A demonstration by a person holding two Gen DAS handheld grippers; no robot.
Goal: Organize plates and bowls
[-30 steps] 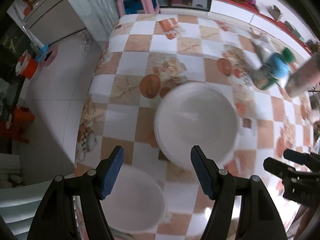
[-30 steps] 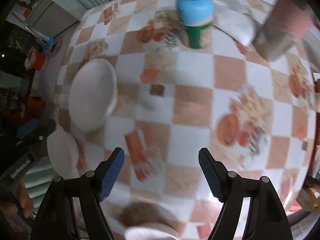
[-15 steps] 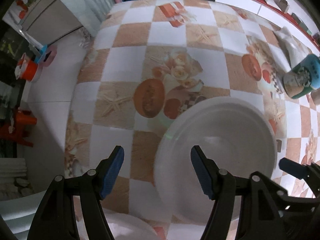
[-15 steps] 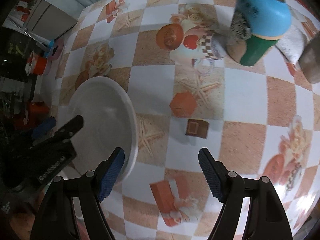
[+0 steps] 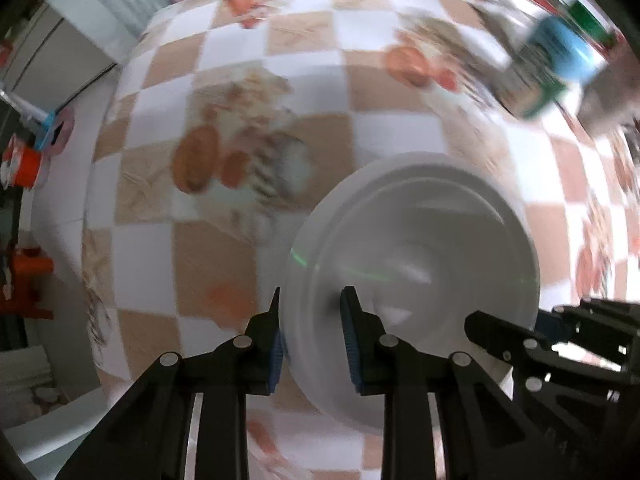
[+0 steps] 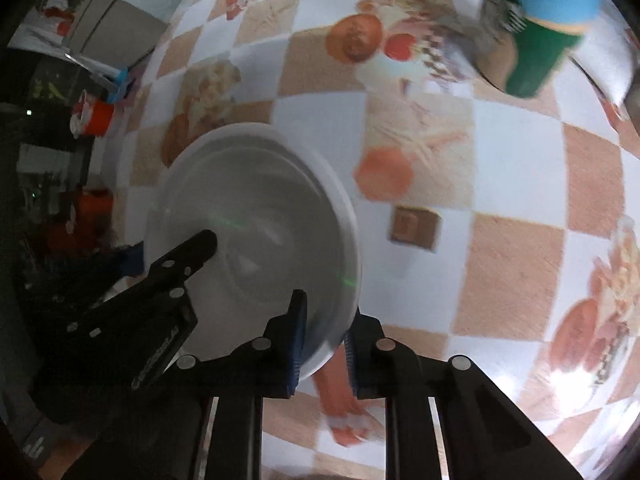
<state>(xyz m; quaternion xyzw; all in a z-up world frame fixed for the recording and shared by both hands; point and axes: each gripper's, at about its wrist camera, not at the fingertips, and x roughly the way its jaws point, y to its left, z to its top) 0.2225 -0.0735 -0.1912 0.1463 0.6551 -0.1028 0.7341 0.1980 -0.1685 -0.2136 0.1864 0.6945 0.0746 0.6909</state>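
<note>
Left wrist view shows the left gripper [image 5: 310, 328] with its jaws clamped on the near-left rim of a white plate [image 5: 420, 256], 1 blue pad outside the rim and 1 on the inner face. Right wrist view shows the right gripper [image 6: 324, 336] clamped the same way on the rim at the opposite side, so the plate spans between the 2 tools, each gripping an edge, neither nearer than the other. It appears tilted and perhaps lifted off the checkered counter [image 6: 500, 152], though motion blur makes contact with the surface hard to judge. Concentric ridges inside suggest more than 1 dish nested together, possibly a bowl seated in the plate; I cannot tell for certain, and no food or other contents show. A green and blue bottle [image 6: 548, 20] stands well apart at the far right of the counter. My judgement is that the coming move depends on both grips travelling together, keeping the dish level, since 1 side leading would tip the stack.
</note>
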